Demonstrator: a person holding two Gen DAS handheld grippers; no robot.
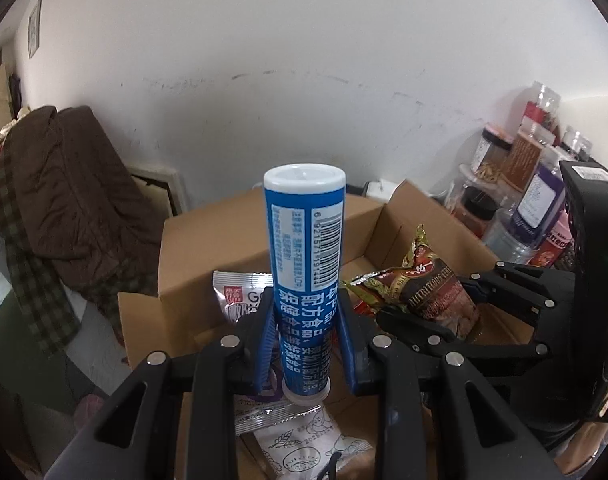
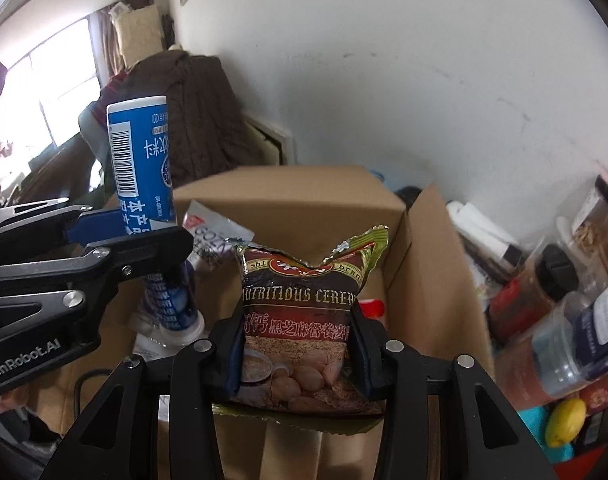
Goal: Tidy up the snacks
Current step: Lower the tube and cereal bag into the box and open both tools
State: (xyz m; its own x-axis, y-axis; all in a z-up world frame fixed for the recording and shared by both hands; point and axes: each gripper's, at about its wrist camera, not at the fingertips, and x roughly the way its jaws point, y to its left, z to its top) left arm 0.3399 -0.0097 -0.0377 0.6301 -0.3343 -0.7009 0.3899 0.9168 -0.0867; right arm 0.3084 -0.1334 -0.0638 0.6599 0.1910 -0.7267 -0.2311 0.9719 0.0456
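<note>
- While both grippers hover over the open cardboard box (image 2: 388, 208), each is already loaded: the left gripper (image 1: 306, 344) is clenched on the blue tube (image 1: 306, 256), and the right gripper (image 2: 298, 354) grips the cereal packet (image 2: 304, 312) by its lower half.
- Standing upright between the left fingers, the tube has its long axis vertical, white cap up, foot just above the white sachets (image 1: 304, 436) lying in the box.
- Held upright too, the packet hangs to the tube's right, over the box's right half; the box interior lies directly below and ahead of both, so I judge the next move a plain lowering, with neither gripper clearly nearer.
- Only the right wrist view shows the window and the tube from its side; only the left view shows the sachets clearly.
- Jars (image 2: 560, 344) crowd outside the box's right wall.
</note>
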